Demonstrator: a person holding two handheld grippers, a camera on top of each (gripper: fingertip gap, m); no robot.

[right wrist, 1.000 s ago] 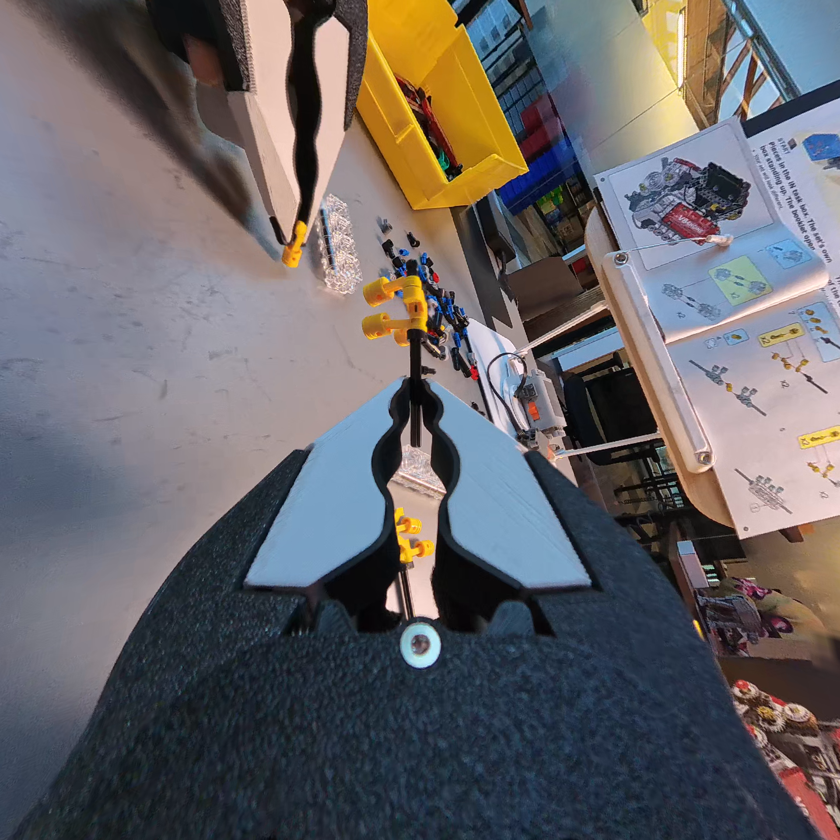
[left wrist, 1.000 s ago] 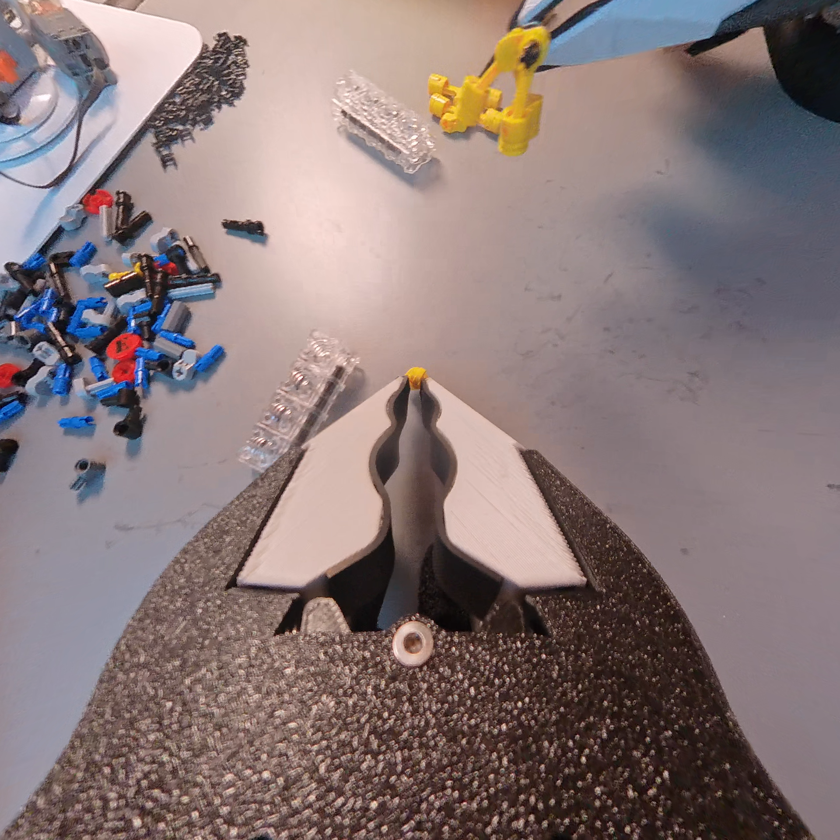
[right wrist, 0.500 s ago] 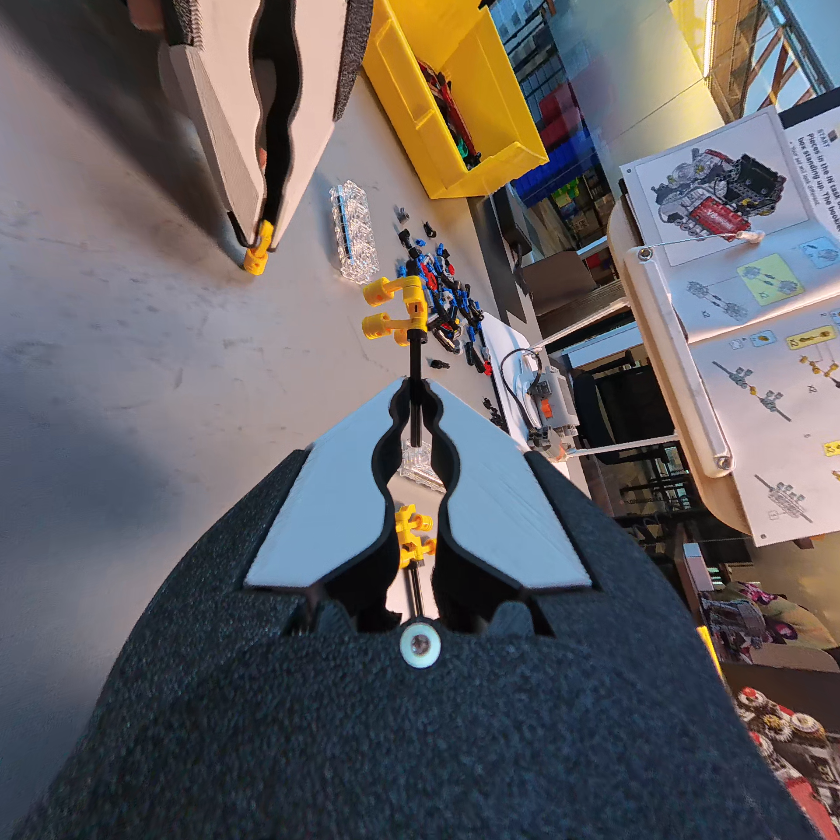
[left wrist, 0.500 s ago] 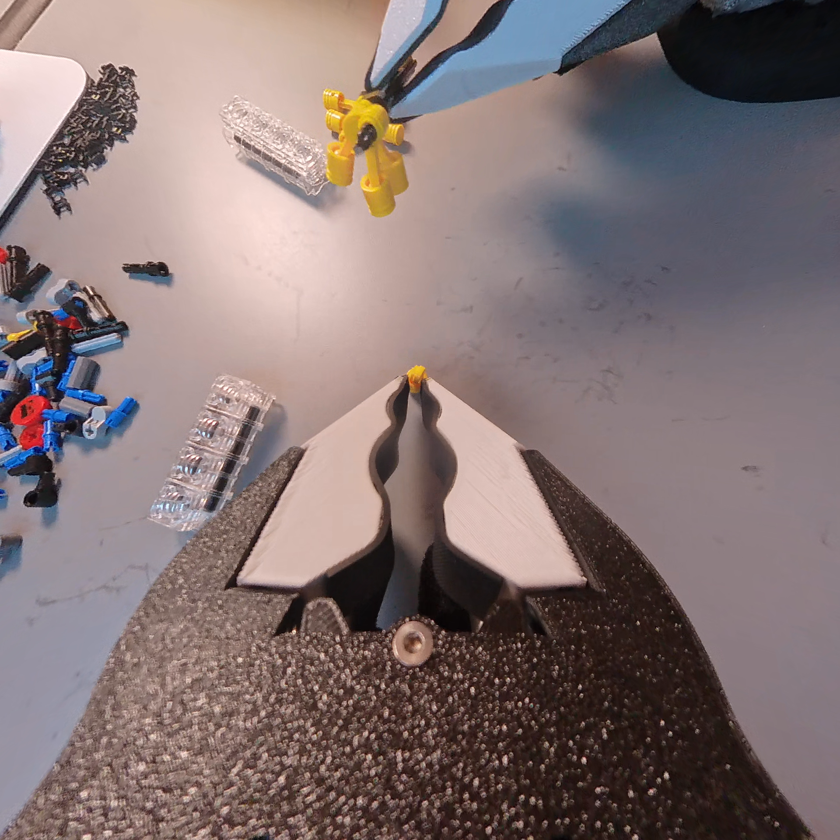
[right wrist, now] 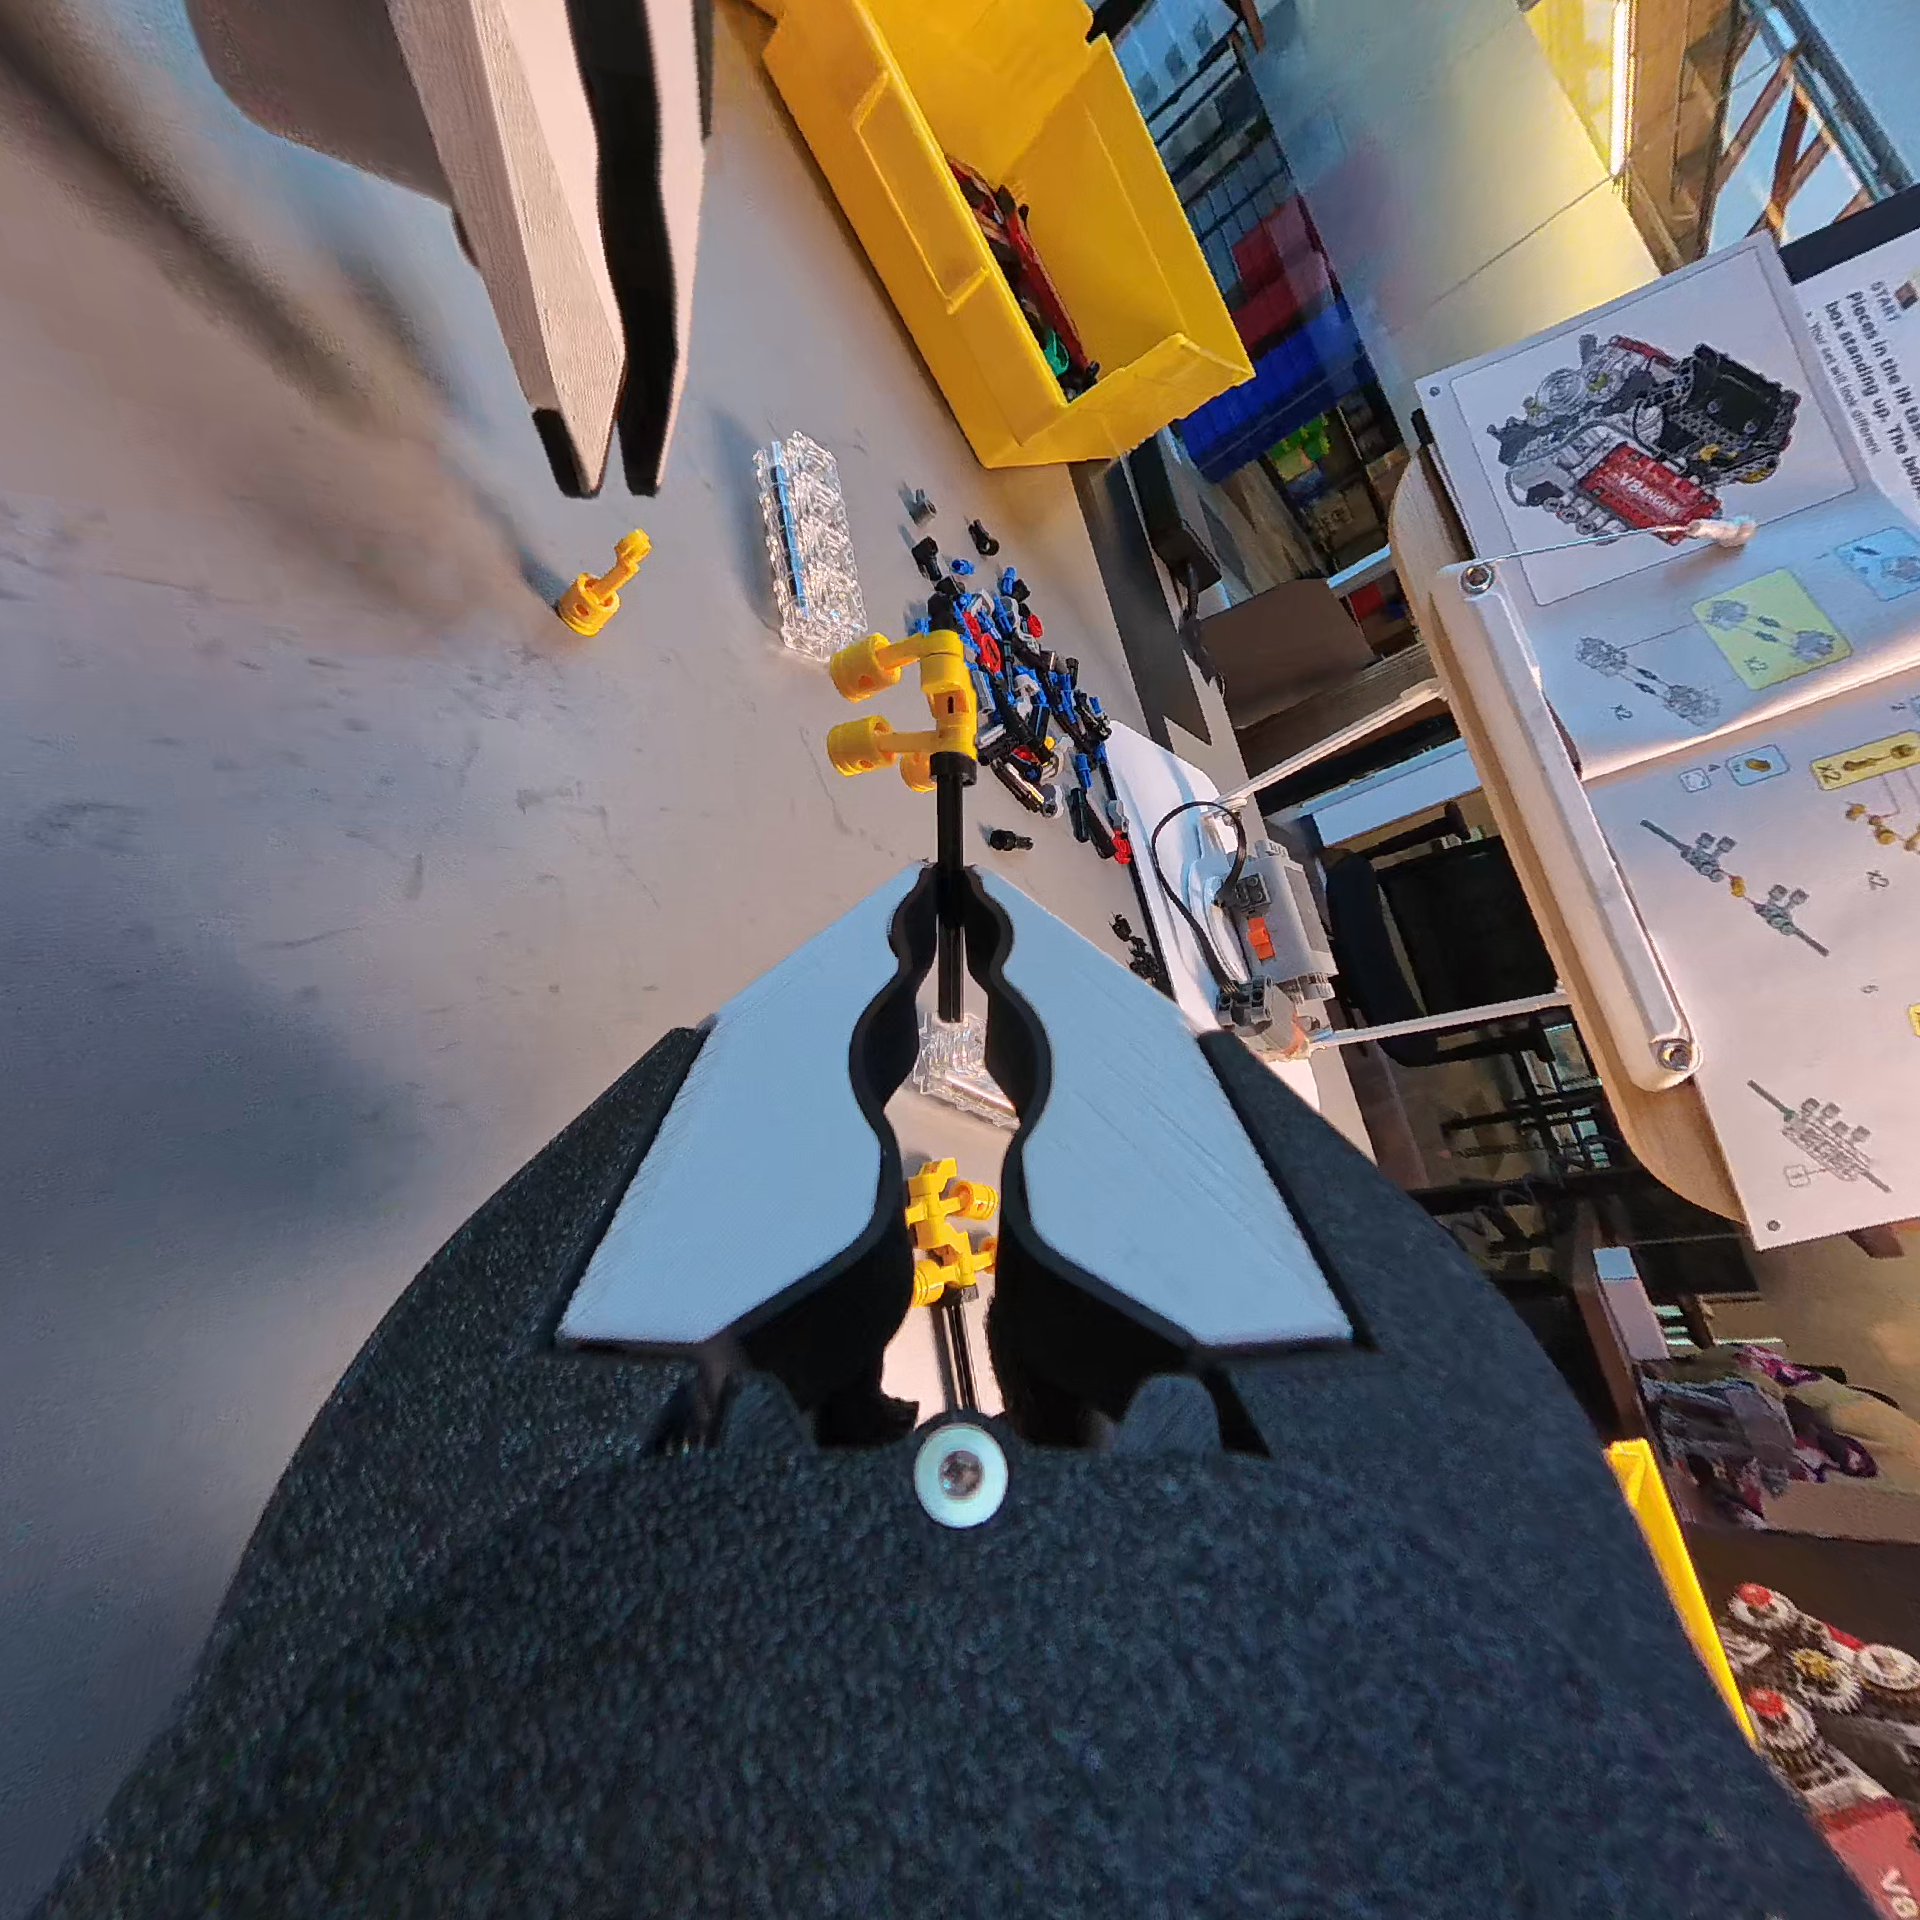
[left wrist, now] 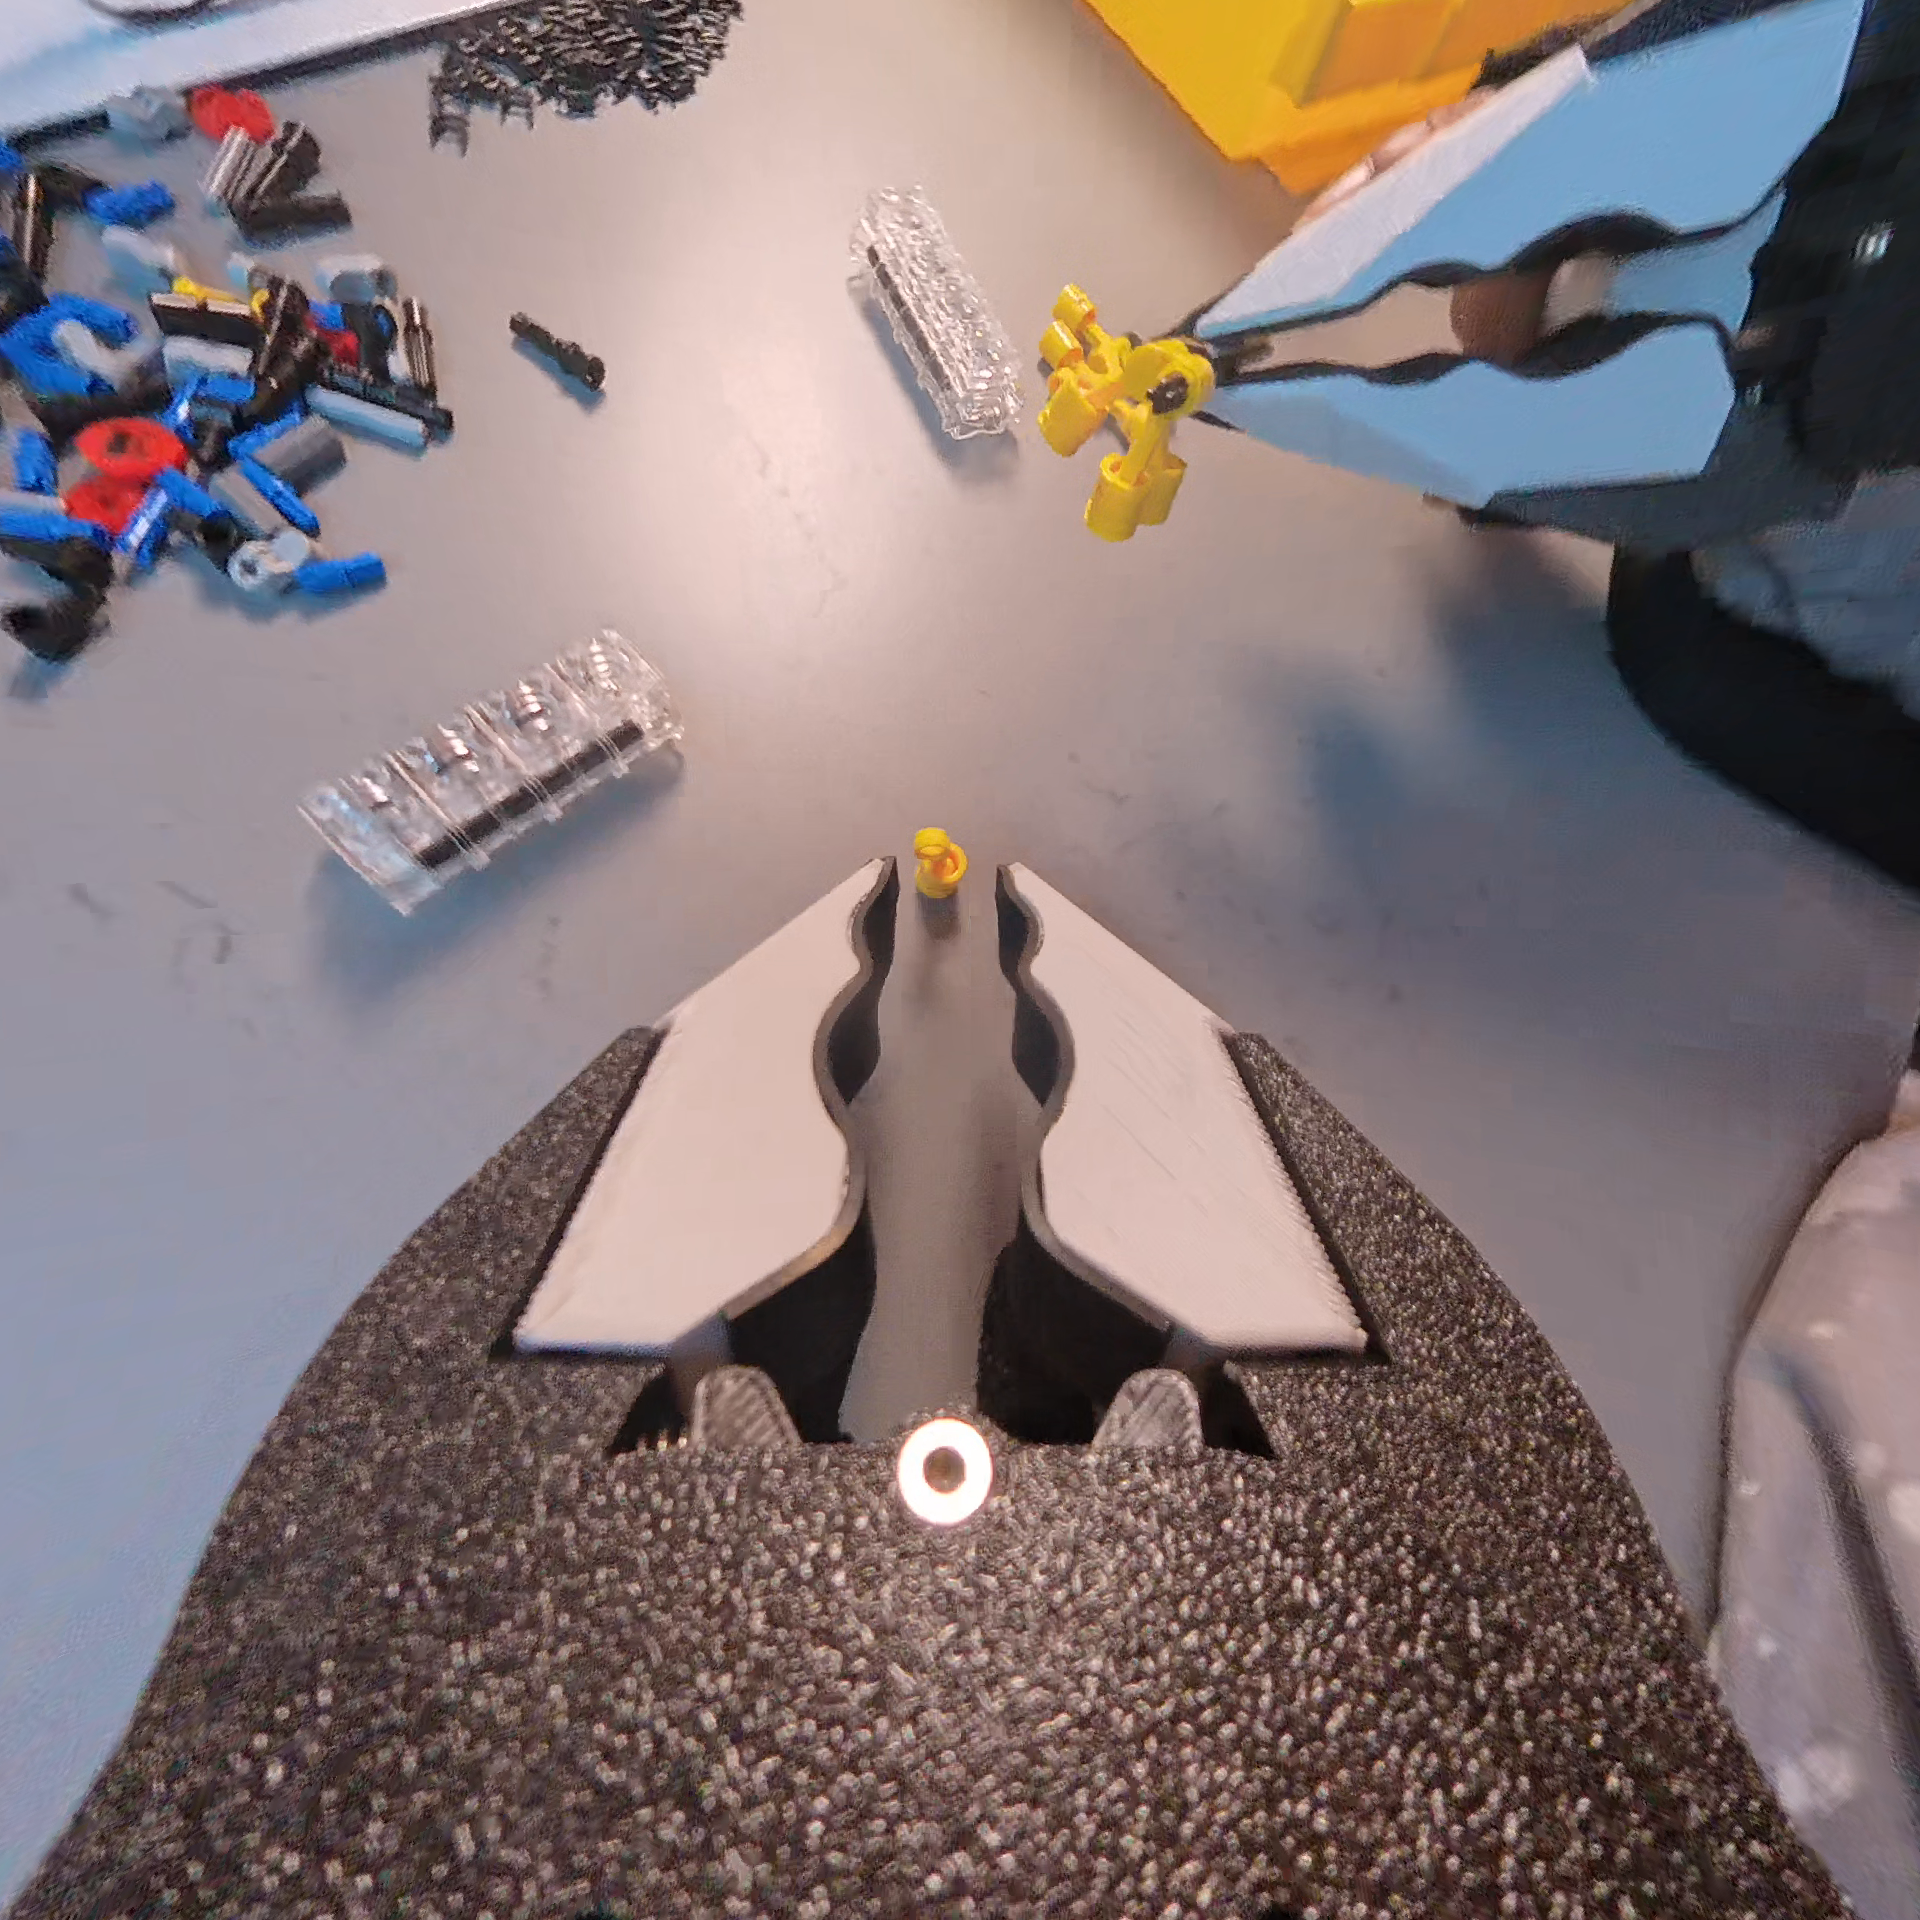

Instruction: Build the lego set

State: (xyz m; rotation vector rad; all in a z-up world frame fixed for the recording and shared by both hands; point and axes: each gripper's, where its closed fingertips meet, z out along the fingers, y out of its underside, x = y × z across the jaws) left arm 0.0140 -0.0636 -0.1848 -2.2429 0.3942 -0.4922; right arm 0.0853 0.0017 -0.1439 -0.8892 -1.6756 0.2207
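Two grippers: one free, one loaded.
Left gripper (left wrist: pixel 943 873): jaws parted a little, holding nothing; hangs above the grey table (left wrist: pixel 1143 727).
Small yellow piston piece (left wrist: pixel 938 860): lies loose on the table, just ahead of and between the left fingertips, nearer this gripper than the other.
Long axis: in the right wrist view the piece (right wrist: pixel 603 584) slants away from the left gripper's tips.
Right gripper (right wrist: pixel 948 883): clamped on the black axle (right wrist: pixel 945 821), which points straight out along the fingers.
Yellow piston assembly (right wrist: pixel 914 717): sits on the axle's far end, held off the table.
Likely next: re-grasp the loose piece.
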